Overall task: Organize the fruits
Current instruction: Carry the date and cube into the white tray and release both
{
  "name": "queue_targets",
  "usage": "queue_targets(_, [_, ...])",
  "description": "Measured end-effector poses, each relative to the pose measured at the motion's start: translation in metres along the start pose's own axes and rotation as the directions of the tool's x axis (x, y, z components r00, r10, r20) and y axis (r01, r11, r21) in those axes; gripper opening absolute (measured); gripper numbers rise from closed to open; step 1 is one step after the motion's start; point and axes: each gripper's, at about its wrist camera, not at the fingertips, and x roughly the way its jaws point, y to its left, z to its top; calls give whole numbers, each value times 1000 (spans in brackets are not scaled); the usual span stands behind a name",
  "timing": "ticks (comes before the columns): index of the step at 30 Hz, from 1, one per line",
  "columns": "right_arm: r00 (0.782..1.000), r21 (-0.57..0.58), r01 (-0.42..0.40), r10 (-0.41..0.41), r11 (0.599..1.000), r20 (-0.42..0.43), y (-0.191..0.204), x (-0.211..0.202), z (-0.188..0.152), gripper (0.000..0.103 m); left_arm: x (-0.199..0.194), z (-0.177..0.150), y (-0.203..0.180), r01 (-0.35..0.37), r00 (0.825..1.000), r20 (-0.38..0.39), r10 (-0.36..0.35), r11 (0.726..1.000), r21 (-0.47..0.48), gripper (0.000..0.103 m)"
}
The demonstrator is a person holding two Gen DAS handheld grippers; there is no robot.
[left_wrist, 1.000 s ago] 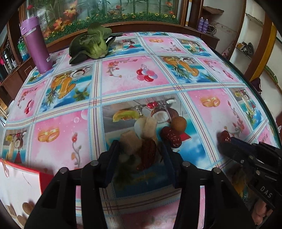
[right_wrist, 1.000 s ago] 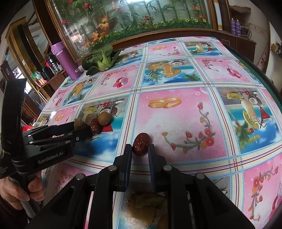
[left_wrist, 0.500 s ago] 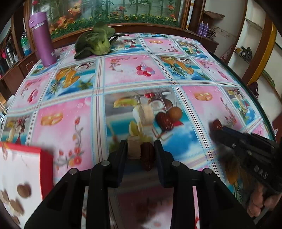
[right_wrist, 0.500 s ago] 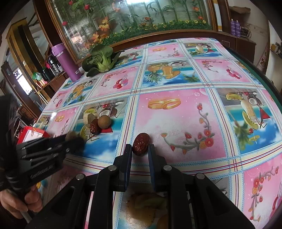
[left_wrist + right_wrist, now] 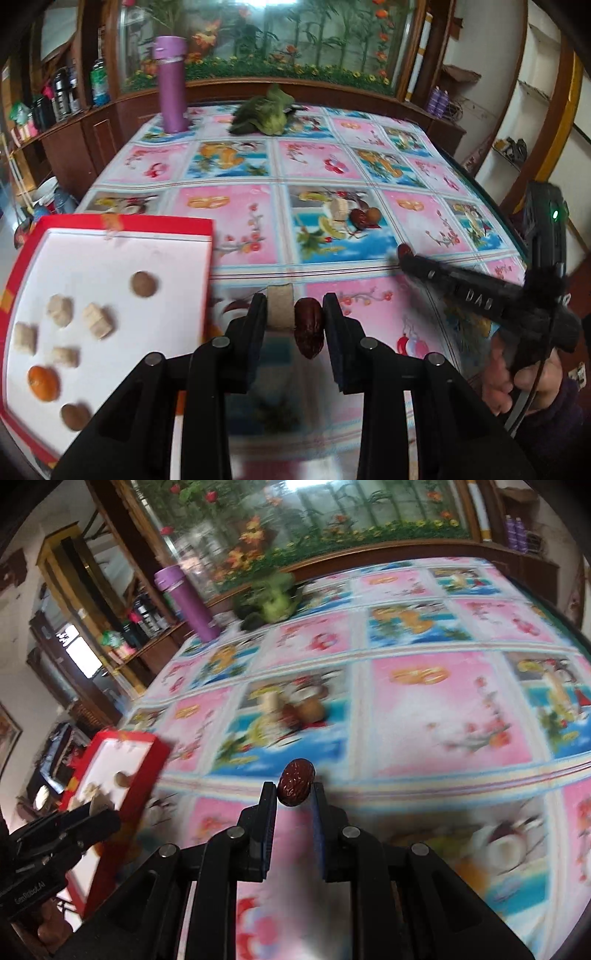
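Dates sit in both tools. Left tool (image 5: 294, 325) is closed narrow on two things side by side: a beige cube (image 5: 280, 309) against the left finger and a dark red date (image 5: 309, 332) against the right finger, both lifted above the counter (image 5: 236, 221) just right of the red box (image 5: 122, 221). That box lies at the counter's near left corner; on its white floor lie several beige cubes (image 5: 98, 320), two brown round fruits (image 5: 144, 283) and one orange fruit (image 5: 43, 382), all apart from one another. Right tool (image 5: 294, 794) pinches a second wrinkled date (image 5: 296, 782) at its fingertips, clear of the cloth; in the left view this tool reaches in from the right, gripped by a hand (image 5: 517, 380) in a dark sleeve. Near the counter's middle a small cluster remains on a blue square: a pale chunk (image 5: 339, 213), a date (image 5: 357, 218) and a round brown fruit (image 5: 372, 216), touching or nearly so. At the far edge stand a purple bottle (image 5: 171, 85) and, beside it, a leafy green vegetable (image 5: 267, 114). The right view is blurred, so finer detail there cannot be told.
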Motion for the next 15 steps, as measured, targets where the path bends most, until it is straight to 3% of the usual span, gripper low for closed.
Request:
queue_targets(5, [992,-64,-121,119,991,-29,60,11,-18,16,-29,-13,31,-44,998,33,45,998,-42,33])
queue_targets(15, [964,-241,-266,252,933,-90,178,21,-40,17,-70,-35,114,-168,980,72,184,968,-184,33])
